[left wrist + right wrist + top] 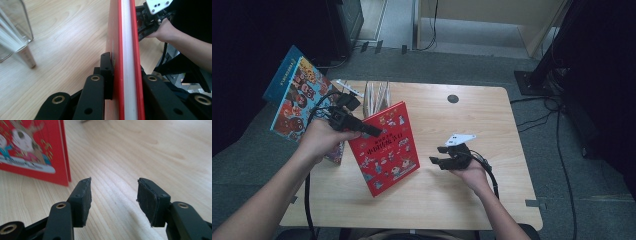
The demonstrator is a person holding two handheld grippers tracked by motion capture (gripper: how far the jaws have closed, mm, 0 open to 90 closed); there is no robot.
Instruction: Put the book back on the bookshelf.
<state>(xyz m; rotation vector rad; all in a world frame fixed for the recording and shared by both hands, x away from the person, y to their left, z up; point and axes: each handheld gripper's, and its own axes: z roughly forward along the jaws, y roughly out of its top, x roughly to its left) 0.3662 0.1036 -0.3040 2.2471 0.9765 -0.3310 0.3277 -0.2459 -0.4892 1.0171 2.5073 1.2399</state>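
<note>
the red book [126,50] runs off the top and bottom of the left gripper view, so you get just its edge and none of the cover. the clear rack [15,27] there is cut off at the left edge and blurry. in the right gripper view the red cover is cropped at the top left, and its print's too soft to read.

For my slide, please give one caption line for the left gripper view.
Left gripper fingers clamp the thin red hardcover book edge-on above the light wooden table.
</note>
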